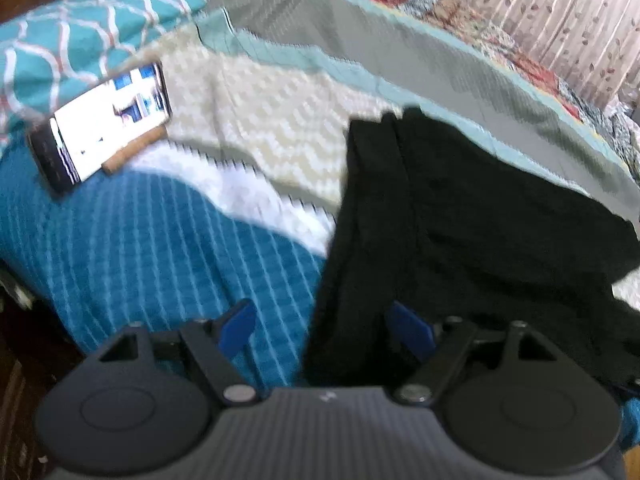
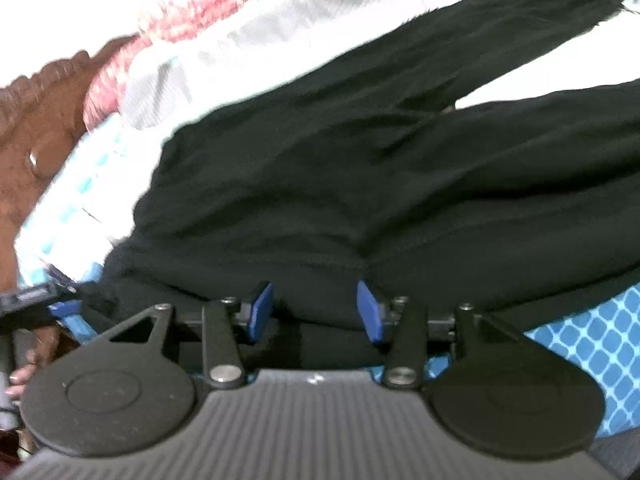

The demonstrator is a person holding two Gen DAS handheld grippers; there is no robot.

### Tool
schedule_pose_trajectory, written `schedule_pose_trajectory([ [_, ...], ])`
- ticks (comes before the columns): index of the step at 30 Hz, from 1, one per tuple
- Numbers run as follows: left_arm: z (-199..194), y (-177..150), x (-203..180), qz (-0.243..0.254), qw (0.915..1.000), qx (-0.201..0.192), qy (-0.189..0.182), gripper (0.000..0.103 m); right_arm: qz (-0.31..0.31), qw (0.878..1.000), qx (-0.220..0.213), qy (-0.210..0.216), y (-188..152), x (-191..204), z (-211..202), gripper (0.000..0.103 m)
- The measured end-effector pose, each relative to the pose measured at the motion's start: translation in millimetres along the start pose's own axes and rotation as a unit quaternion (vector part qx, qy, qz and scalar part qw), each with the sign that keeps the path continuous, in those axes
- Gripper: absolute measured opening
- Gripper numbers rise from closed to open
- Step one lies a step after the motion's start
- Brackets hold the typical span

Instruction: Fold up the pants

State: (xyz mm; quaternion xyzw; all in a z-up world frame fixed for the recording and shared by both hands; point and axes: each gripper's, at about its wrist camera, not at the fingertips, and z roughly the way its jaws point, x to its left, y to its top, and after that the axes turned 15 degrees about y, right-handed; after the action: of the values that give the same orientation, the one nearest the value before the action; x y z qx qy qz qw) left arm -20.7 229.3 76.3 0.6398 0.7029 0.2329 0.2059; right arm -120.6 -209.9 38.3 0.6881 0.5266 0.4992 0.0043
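Black soft-fabric pants spread on bed, legs apart — both grippers wide, waistband between them ungrasped; next: pinch waistband.

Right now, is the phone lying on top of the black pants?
No, the phone lies on the blue bedspread, well apart from the black pants.

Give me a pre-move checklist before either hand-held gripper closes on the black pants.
1. Left hand-held gripper open: ok, blue pads apart.
2. Right hand-held gripper open: ok, pads apart at the near edge of the black pants.
3. Cloth between the left pads: cannot tell; the pants edge covers only the right pad.
4. Pants spread flat: not ok, the legs split and wrinkles show.
5. Phone clear of the pants: ok, it lies apart, up to the left.
6. Bedspread free of the pads: cannot tell.
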Motion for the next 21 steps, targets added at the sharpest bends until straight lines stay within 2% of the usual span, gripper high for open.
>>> schedule_pose_trajectory([
  [2,0.2,16.5,0.2,0.006,0.9998,-0.014,0.010,0.078,-0.004,0.999,-0.033,0.004,3.7,-0.5,-15.3,0.050],
  [5,4.1,47.5,-9.3,0.031,0.9981,-0.048,0.024,0.081,-0.011,0.998,-0.059,-0.020,10.2,-4.4,-24.0,0.050],
  [9,26.7,92.6,-38.4,0.069,0.9925,-0.099,0.019,0.095,0.051,0.996,-0.052,-0.051,11.0,-29.9,-22.5,0.050],
  [11,47.3,111.1,-53.4,0.083,0.9902,-0.113,0.009,0.097,0.087,0.994,-0.049,-0.049,6.1,-41.5,-20.9,0.050],
  [13,66.7,123.4,-69.9,0.094,0.9877,-0.124,0.017,0.097,0.101,0.992,-0.051,-0.048,5.1,-42.0,-20.5,0.050],
  [16,91.6,138.2,-95.4,0.113,0.9854,-0.127,0.005,0.097,0.096,0.993,-0.040,-0.060,9.9,-36.4,-19.4,0.050],
  [19,109.6,142.8,-126.0,0.150,0.9777,-0.147,0.004,0.097,0.088,0.993,-0.029,-0.071,12.7,-31.1,-13.0,0.050],
  [20,117.1,143.0,-134.4,0.163,0.9755,-0.147,0.008,0.092,0.086,0.993,-0.024,-0.072,13.9,-30.6,-12.4,0.050],
  [21,127.9,142.2,-143.7,0.178,0.9744,-0.136,0.014,0.066,0.086,0.994,-0.020,-0.072,15.9,-31.2,-12.4,0.049],
])
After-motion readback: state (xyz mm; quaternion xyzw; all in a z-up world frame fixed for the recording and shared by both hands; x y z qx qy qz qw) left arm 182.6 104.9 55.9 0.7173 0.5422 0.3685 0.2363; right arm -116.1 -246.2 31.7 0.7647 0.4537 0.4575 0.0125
